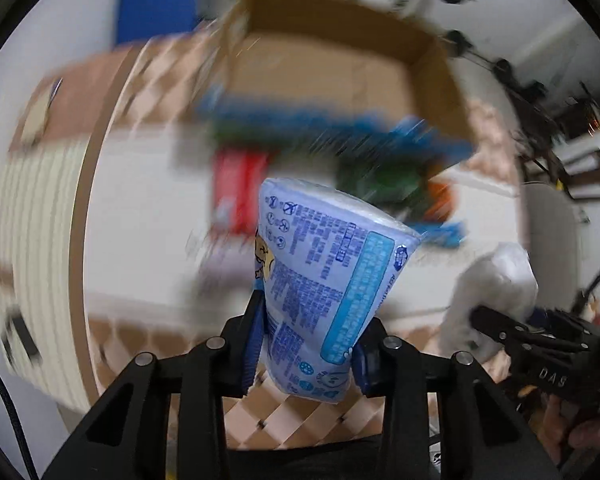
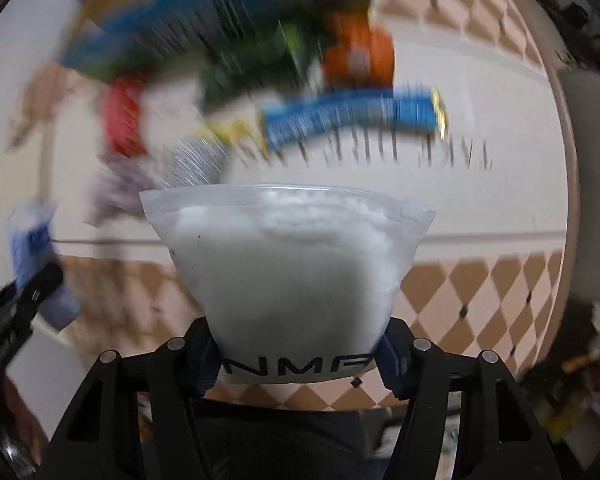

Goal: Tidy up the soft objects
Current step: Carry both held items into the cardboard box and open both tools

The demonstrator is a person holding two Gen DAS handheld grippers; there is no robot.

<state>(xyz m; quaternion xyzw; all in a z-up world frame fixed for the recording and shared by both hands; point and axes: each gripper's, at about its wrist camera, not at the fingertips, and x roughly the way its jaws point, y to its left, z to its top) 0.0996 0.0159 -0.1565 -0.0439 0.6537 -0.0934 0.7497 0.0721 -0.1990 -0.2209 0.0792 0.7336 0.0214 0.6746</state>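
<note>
My left gripper (image 1: 306,356) is shut on a light blue printed soft pack (image 1: 324,280) and holds it upright above the table. My right gripper (image 2: 300,356) is shut on a clear zip bag of white fluffy filling (image 2: 288,268), also lifted. The zip bag and right gripper show at the right in the left wrist view (image 1: 496,288). The blue pack and left gripper show at the left edge in the right wrist view (image 2: 32,248). An open cardboard box (image 1: 340,64) stands behind a blurred pile of colourful packs (image 1: 340,148).
The round table (image 2: 480,208) has a white centre and a brown-and-tan diamond border. Blurred blue, green, red and orange packs (image 2: 284,64) lie on it. A blue object (image 1: 156,0) stands behind the box. Clutter (image 2: 592,360) lies off the table at right.
</note>
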